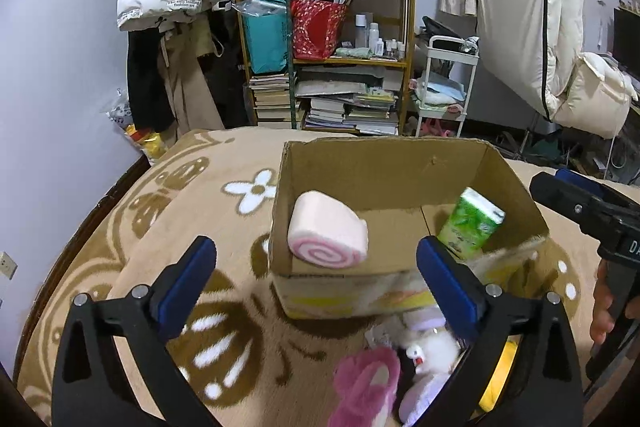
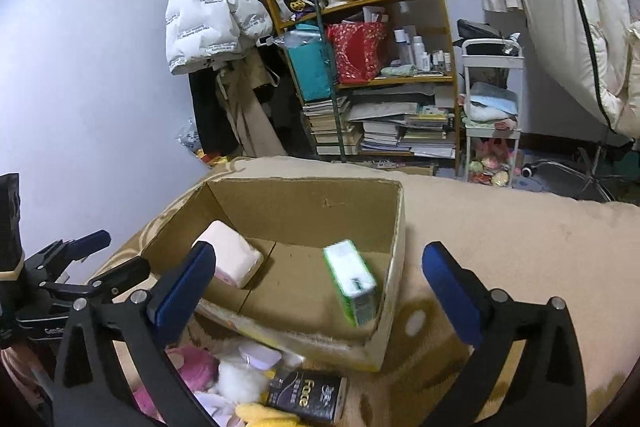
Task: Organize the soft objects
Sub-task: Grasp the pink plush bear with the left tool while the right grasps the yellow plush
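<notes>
Filling the cardboard box point(image 1: 404, 169) looks to be the step in hand, judged from how things lie: the box sits open on a flower-patterned blanket point(image 1: 192, 195) with two items already inside. At its left wall leans a pink swirl-roll cushion point(image 1: 326, 231); toward its right wall a green tissue pack point(image 1: 472, 223) is tilted and slightly blurred — whether it is at rest I cannot tell. The left hand-held gripper point(image 1: 316, 271) hangs just before the box's near wall, its blue pads spread wide and holding nothing. The right hand-held gripper point(image 2: 320, 281) is likewise spread and empty, over the box's near rim. Just this side of the box lies the unsorted heap — a pink plush slipper point(image 1: 366, 383), a white fluffy toy point(image 1: 434, 345), something yellow point(image 2: 260, 417) and a black packet point(image 2: 308, 397). The next move likely calls for lowering one of them onto a soft piece in that heap, and closing gently
</notes>
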